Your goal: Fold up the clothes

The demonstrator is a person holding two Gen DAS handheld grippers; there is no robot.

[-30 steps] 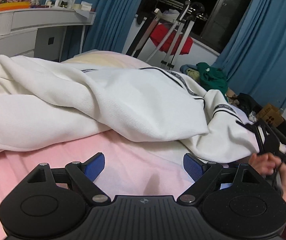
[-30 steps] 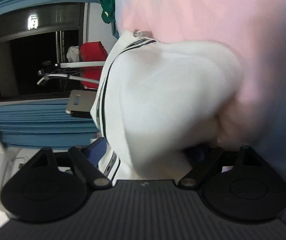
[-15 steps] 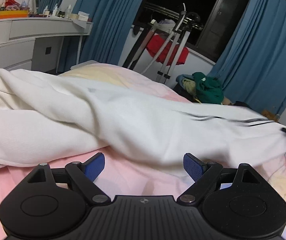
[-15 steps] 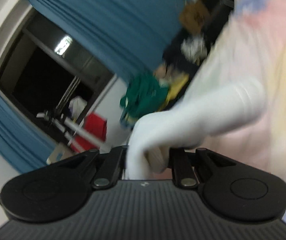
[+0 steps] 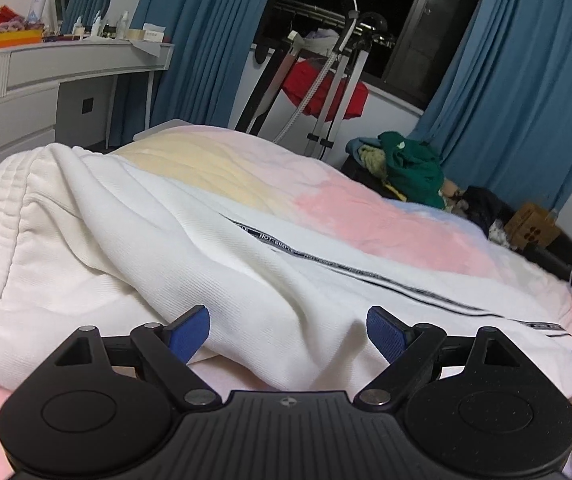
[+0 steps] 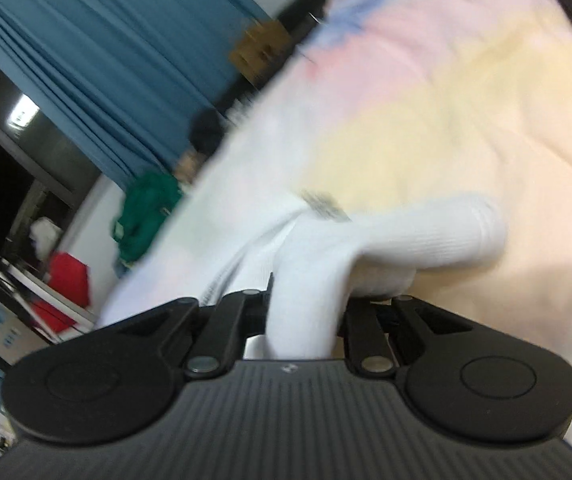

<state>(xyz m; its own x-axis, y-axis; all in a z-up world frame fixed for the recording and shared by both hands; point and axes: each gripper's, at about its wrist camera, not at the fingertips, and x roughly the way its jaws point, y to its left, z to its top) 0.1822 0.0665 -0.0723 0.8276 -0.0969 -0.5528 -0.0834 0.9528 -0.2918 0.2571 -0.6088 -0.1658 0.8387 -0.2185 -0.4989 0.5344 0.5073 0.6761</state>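
Right wrist view: right claw (image 6: 306,304) clamped on the white trousers (image 6: 386,240); left claw (image 5: 288,328) spread apart over them.

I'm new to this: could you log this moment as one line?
stage: spreading white trousers on bed | left gripper: open, empty | right gripper: shut on trousers' end

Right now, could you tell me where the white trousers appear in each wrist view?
Left wrist: the white trousers lie across the middle, on the bed, beyond the open left gripper.
Right wrist: their cuff end is lower centre, clamped in the right gripper.
Shared landmark: the green clothes.
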